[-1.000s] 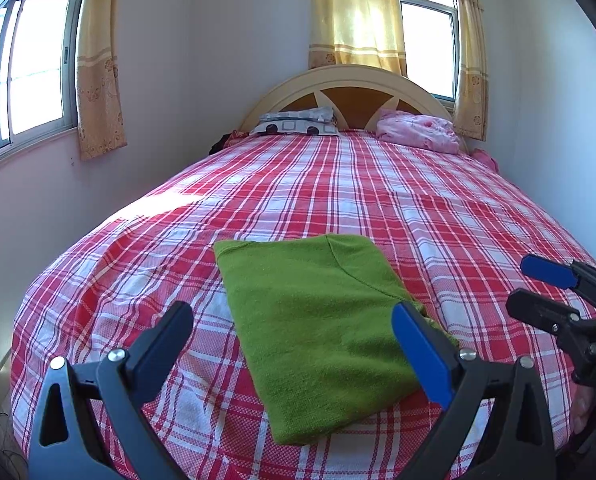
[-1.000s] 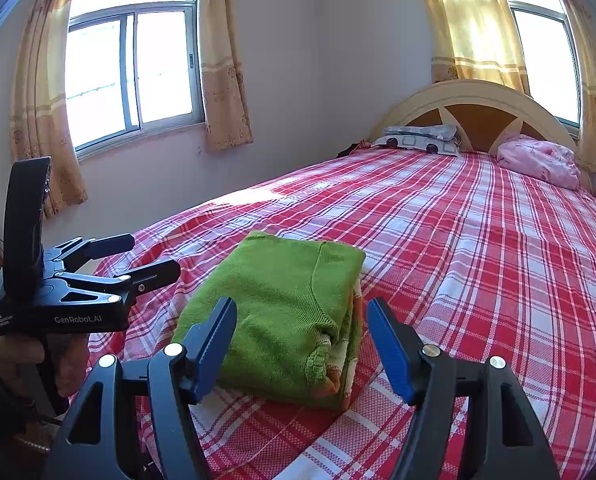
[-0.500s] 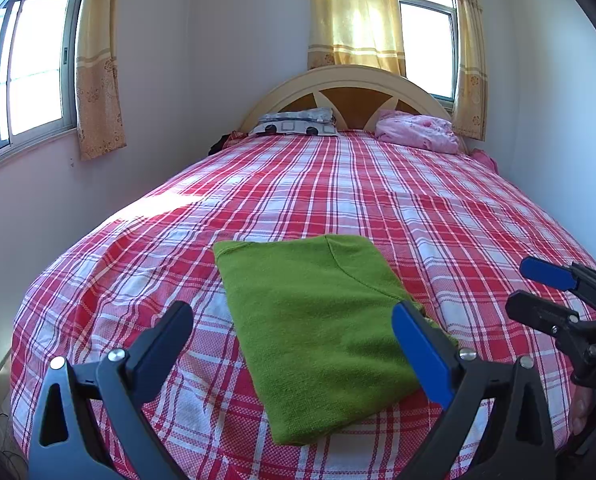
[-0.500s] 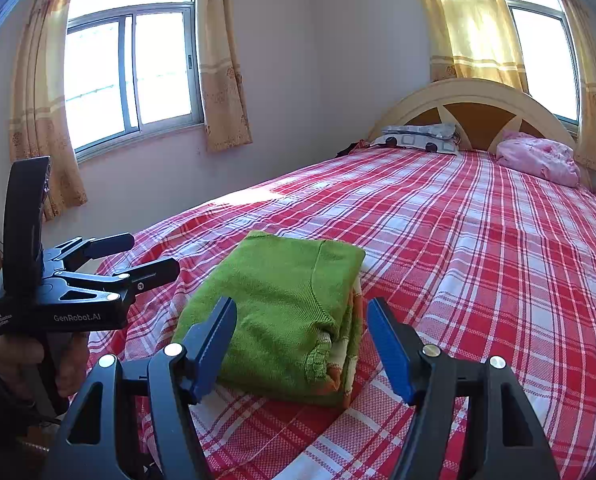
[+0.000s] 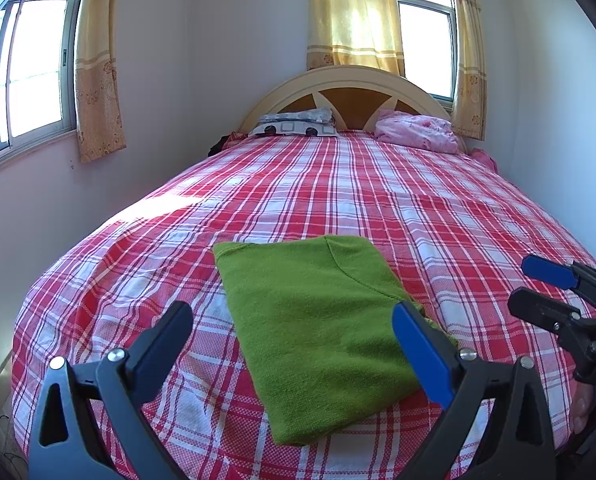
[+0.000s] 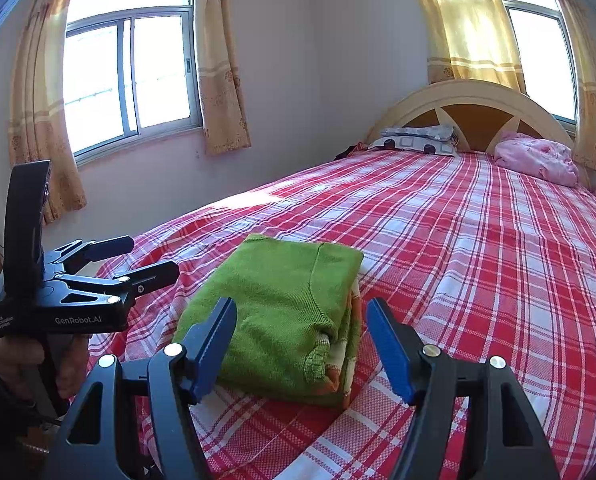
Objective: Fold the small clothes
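Observation:
A green knit garment (image 5: pixel 318 320) lies folded into a thick rectangle near the foot of the red plaid bed (image 5: pixel 378 200); it also shows in the right wrist view (image 6: pixel 281 312) with an orange and white edge at its near corner. My left gripper (image 5: pixel 293 340) is open and empty, held above the garment's near end. My right gripper (image 6: pixel 302 340) is open and empty, just short of the garment's near edge. The left gripper (image 6: pixel 137 260) shows at the left of the right wrist view, and the right gripper (image 5: pixel 538 292) at the right of the left wrist view.
A patterned pillow (image 5: pixel 298 124) and a pink bundle (image 5: pixel 418 132) lie by the headboard (image 5: pixel 350 88). A wall with a window (image 6: pixel 129 76) runs along the bed's left side. Curtains hang by both windows.

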`<state>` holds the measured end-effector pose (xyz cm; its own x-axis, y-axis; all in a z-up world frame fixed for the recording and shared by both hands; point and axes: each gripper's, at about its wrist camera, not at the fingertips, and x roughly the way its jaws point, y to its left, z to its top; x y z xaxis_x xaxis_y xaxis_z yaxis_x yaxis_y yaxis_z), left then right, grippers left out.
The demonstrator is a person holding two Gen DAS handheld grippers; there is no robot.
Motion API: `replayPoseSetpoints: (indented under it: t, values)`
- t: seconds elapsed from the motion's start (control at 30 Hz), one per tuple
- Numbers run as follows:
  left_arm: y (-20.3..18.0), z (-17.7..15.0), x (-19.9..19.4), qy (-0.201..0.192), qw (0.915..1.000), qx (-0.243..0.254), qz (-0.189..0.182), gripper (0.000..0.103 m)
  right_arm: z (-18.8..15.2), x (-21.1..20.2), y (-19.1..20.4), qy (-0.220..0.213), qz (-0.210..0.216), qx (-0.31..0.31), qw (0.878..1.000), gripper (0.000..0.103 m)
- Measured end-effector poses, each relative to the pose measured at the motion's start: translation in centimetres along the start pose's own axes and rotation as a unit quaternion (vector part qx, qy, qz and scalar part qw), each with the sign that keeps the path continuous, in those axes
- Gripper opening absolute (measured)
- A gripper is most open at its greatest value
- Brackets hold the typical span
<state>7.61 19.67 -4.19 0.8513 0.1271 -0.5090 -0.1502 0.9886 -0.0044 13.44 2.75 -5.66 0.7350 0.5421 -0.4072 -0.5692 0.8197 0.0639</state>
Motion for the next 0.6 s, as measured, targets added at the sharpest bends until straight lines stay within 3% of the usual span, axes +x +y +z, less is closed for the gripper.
replayPoseSetpoints:
  t: [0.23, 0.6]
  values:
    - [-0.20, 0.24, 0.09, 0.008, 0.9999, 0.008, -0.001, 0.103, 0.11, -0.34, 0.13, -0.011, -0.004, 0.001, 1.000, 0.069]
    - [-0.17, 0.14, 0.39, 0.009, 0.9993, 0.014, 0.035, 0.103, -0.06, -0.13, 0.23, -0.006, -0.003, -0.001, 1.000, 0.069]
